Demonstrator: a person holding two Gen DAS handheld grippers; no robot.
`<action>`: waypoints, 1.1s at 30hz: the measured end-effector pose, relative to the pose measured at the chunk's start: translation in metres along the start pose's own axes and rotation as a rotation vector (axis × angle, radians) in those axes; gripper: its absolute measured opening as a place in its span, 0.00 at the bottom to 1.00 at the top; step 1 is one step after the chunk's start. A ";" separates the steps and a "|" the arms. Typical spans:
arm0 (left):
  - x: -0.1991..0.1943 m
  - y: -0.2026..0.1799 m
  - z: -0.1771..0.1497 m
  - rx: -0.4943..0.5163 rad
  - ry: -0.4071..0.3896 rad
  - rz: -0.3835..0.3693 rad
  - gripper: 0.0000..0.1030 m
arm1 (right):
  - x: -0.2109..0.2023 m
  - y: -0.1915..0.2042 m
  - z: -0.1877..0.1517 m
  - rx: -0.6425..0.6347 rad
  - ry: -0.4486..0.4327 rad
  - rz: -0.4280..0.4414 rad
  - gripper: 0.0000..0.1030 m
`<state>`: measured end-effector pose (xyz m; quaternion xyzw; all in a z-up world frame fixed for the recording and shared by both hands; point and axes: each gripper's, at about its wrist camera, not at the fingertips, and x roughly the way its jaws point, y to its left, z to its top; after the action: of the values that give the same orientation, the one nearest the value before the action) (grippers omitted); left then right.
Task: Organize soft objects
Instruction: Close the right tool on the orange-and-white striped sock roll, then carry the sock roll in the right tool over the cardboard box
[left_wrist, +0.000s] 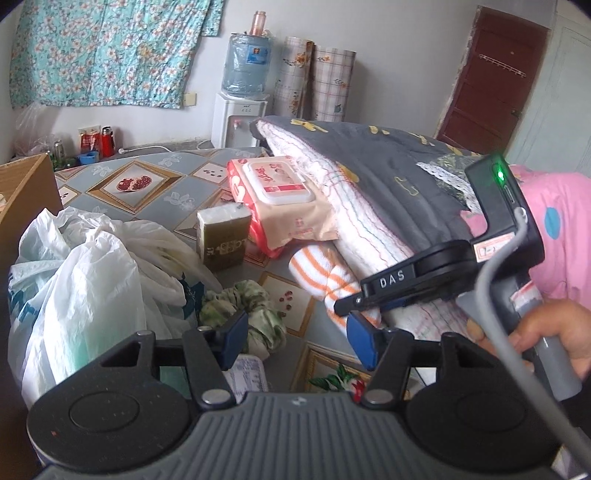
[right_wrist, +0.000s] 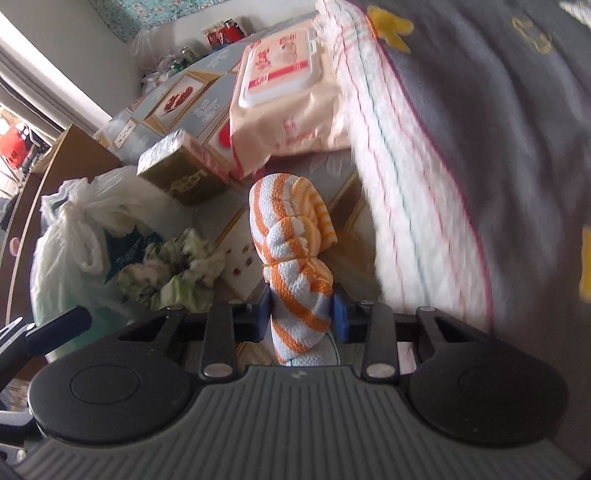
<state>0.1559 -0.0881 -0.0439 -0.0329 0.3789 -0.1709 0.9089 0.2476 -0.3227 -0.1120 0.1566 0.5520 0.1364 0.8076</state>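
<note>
White wall (left_wrist: 192, 122) straight ahead of the left tongs. Floral teal cloth (left_wrist: 107, 51) hung on it, upper left. Water dispenser (left_wrist: 240, 122) stands against the wall ahead, blue jug (left_wrist: 245, 62) on top. Two patterned rolls (left_wrist: 314, 81) lean just right of it. Dark red-brown door (left_wrist: 487, 77) far right, pale door (left_wrist: 565, 96) beside it. Brown wooden panel (left_wrist: 22, 184) at left edge. Patterned table covering (left_wrist: 147, 184) runs ahead to the wall. Soft, even daylight.

The rolled towel (right_wrist: 295, 258) sits between the right tongs (right_wrist: 303, 316), with the folded blanket (right_wrist: 461, 147) just to its right. Ahead lies the wipes pack (right_wrist: 284, 92), a small box (right_wrist: 181, 173) to its left. Left of the tongs lie the crumpled cloth (right_wrist: 173, 273) and plastic bags (right_wrist: 74, 251), all on the surface (right_wrist: 207, 92).
</note>
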 end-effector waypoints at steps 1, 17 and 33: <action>-0.003 -0.001 -0.002 0.006 0.002 -0.008 0.58 | -0.002 -0.001 -0.007 0.021 0.009 0.015 0.31; -0.015 -0.020 -0.049 0.110 0.118 -0.086 0.66 | -0.031 -0.011 -0.059 0.152 -0.007 0.173 0.44; 0.051 -0.044 -0.047 0.092 0.229 -0.150 0.66 | 0.003 -0.018 -0.045 0.204 0.038 0.216 0.34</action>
<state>0.1436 -0.1429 -0.1038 0.0006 0.4685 -0.2581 0.8449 0.2073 -0.3334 -0.1372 0.2936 0.5582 0.1685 0.7576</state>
